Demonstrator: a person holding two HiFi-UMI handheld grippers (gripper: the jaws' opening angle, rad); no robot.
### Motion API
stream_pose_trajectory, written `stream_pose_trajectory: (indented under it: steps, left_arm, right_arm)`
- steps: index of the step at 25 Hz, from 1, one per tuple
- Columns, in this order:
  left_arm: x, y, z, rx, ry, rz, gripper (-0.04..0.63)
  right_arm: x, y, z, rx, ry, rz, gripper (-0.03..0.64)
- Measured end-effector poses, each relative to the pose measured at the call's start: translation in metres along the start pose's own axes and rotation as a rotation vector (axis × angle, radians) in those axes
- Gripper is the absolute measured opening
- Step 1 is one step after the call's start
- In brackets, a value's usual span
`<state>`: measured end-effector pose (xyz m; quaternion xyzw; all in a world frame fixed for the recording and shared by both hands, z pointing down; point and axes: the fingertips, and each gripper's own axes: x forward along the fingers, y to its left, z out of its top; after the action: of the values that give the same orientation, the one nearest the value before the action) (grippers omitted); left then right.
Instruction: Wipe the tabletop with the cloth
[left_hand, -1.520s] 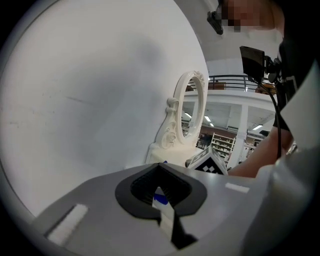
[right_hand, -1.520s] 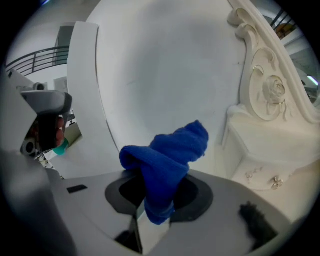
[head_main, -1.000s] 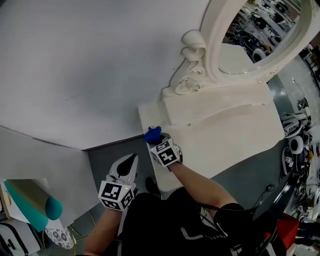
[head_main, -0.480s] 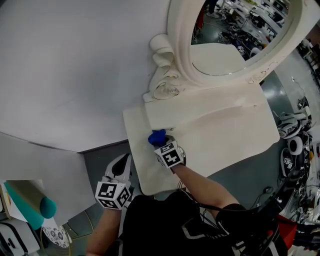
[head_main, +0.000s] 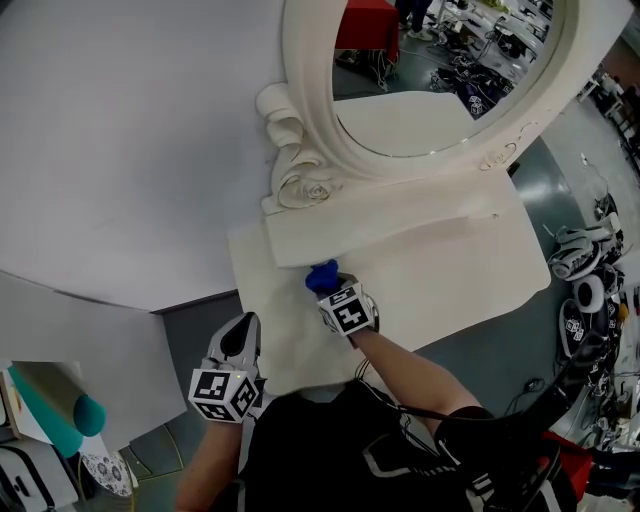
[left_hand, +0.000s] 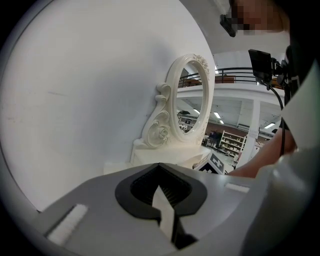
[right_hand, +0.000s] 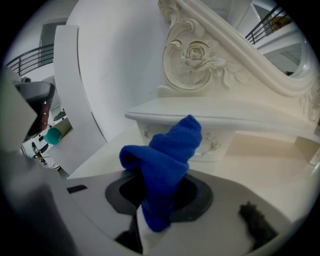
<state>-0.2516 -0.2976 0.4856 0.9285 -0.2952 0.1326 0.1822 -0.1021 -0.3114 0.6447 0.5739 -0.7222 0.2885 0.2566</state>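
My right tongs (head_main: 330, 288), clenched on the blue cloth (head_main: 321, 276), have slid further along the tabletop (head_main: 450, 270), so wiping goes on; my left tongs (head_main: 243, 335) hang closed and empty.

Cloth (right_hand: 165, 165) is showing solid deep blue. Tabletop (head_main: 450, 260) and mirror frame (head_main: 310, 100) are reading cream, the frame carrying carved scrolls and a rose. Wall (head_main: 120, 120) is looking plain white, floor (head_main: 197, 315) dull grey. Left gripper (head_main: 246, 325) and right gripper (head_main: 328, 287) are showing light grey, each wearing a black-and-white square-marker cube. Sleeve (head_main: 330, 450) is showing black.
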Motion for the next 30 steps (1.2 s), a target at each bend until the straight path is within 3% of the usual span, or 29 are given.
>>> stream_pose_trajectory:
  steps: [15,23,27,30]
  left_arm:
    - [0.002,-0.022,0.009,0.006,-0.017,0.034,0.009]
    - [-0.013,-0.018,0.007,0.005,-0.026,0.047,0.009]
    - [-0.027,-0.006,0.008,-0.008,-0.041,0.061,0.009]
    - [-0.037,0.005,0.007,-0.019,-0.056,0.072,0.009]
  right_arm:
    - [-0.039,-0.084,-0.024,0.069,-0.008,-0.105,0.12]
    - [-0.058,-0.134,-0.038,0.109,0.011,-0.239,0.12]
    - [-0.065,-0.127,-0.033,0.12,0.017,-0.25,0.121]
    - [-0.069,-0.088,-0.011,0.06,-0.034,-0.206,0.121]
